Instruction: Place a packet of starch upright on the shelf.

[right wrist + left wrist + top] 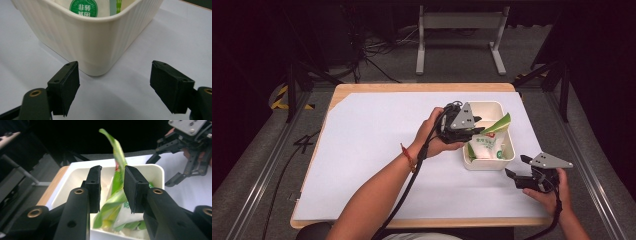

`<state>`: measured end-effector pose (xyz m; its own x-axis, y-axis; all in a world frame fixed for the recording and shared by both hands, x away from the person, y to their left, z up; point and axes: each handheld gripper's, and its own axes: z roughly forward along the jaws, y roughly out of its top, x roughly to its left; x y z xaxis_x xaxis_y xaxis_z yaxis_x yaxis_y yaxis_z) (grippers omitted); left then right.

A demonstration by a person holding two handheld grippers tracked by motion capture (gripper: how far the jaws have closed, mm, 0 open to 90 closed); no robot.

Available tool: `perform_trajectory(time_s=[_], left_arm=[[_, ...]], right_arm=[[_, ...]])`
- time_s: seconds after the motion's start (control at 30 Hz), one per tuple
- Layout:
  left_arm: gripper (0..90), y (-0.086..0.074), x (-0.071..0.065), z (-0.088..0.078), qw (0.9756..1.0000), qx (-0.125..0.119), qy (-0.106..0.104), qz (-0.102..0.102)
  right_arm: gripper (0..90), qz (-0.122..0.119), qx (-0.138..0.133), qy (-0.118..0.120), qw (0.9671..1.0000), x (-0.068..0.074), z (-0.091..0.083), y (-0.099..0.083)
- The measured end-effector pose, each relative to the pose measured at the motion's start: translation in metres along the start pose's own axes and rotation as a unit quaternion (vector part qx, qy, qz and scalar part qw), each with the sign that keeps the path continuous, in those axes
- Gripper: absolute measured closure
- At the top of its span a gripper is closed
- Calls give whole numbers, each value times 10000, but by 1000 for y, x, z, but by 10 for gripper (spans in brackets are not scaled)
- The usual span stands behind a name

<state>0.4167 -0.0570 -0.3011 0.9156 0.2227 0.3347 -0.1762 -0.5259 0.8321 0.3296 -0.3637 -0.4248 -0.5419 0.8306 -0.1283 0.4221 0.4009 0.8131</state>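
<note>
1. Step: dropping pouch [488, 142] into bin [490, 107]; release looks about done, a judgement from the slack jaws.
2. Left gripper [478, 126] hangs over the bin's left rim. Jaws parted, not pressing. In the left gripper view the pouch's green top edge [117, 157] stands up between the pads [94, 185], nearer the right one; touching it or not, cannot tell.
3. Pouch body sits inside the bin, tilted, top flap poking above the rim toward the bin's far right corner.
4. Right gripper [517, 167] rests on the sheet [372, 150] just off the bin's near right corner [97, 67]. Jaws wide apart, nothing between them.
5. Next: left gripper should lift clear of the bin without snagging the flap; wider jaws would help.
</note>
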Motion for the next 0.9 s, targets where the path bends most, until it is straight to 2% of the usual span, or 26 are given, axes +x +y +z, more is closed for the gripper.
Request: perform_trajectory(time_s=[0.17,0.33,0.47,0.53,0.7,0.83,0.9], left_arm=[[644,-11,3,-9,9999,-26,84,-97],[608,-21,6,-14,9997,73,191,-103],[556,-28,7,-19,9994,136,284,-125],[489,-31,7,-20,9988,205,446,-76],[437,-39,6,-25,9976,354,599,7],[394,-47,7,-29,9972,407,625,-77],[374,-51,7,-32,9965,439,708,-88]], right_arm=[[233,-10,-4,13,10000,1,0,0],[233,-21,-9,9,10000,1,0,1],[233,-5,-19,5,10000,1,0,0],[233,-20,-16,-6,10000,1,0,1],[233,-22,-18,-5,10000,1,0,1],[233,-26,-22,-16,10000,1,-1,1],[233,-29,-22,-28,10000,1,-1,1]])
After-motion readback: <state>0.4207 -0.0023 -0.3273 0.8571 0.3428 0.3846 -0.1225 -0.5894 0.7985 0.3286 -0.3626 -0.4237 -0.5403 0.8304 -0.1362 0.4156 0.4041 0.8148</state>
